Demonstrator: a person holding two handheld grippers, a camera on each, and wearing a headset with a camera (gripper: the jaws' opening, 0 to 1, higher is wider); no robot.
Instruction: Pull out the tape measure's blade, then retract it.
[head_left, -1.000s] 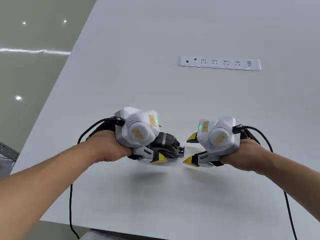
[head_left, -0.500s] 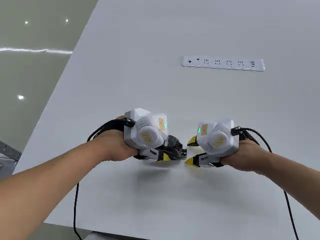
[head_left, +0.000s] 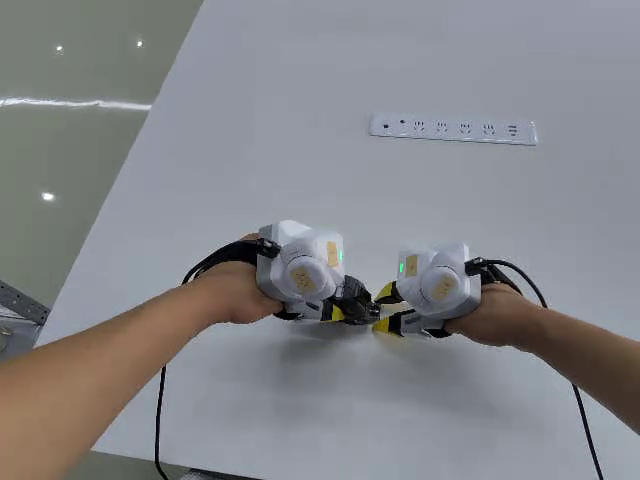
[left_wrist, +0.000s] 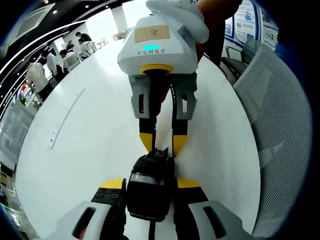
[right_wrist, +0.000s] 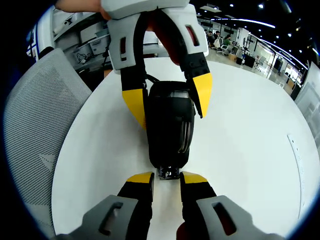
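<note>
A black tape measure (head_left: 356, 296) sits just above the white table (head_left: 300, 120), and my left gripper (head_left: 345, 306) is shut on its body. In the left gripper view the case (left_wrist: 150, 192) fills the gap between my yellow fingertips (left_wrist: 114, 183). My right gripper (head_left: 382, 308) faces it from the right. In the right gripper view the small metal hook (right_wrist: 169, 173) at the end of the case (right_wrist: 170, 122) is held between the right gripper (right_wrist: 168, 178) tips, which are drawn in narrow on it. No blade length shows.
A white power strip (head_left: 455, 128) lies far back on the table. Black cables (head_left: 555, 330) trail from both grippers toward the near edge. The table's left edge (head_left: 120, 190) drops to the floor. A grey mesh chair (right_wrist: 35, 130) stands beside the table.
Both grippers have come together. The left one carried the tape measure to the right, and the right one's tips have narrowed around the hook at the case's end.
</note>
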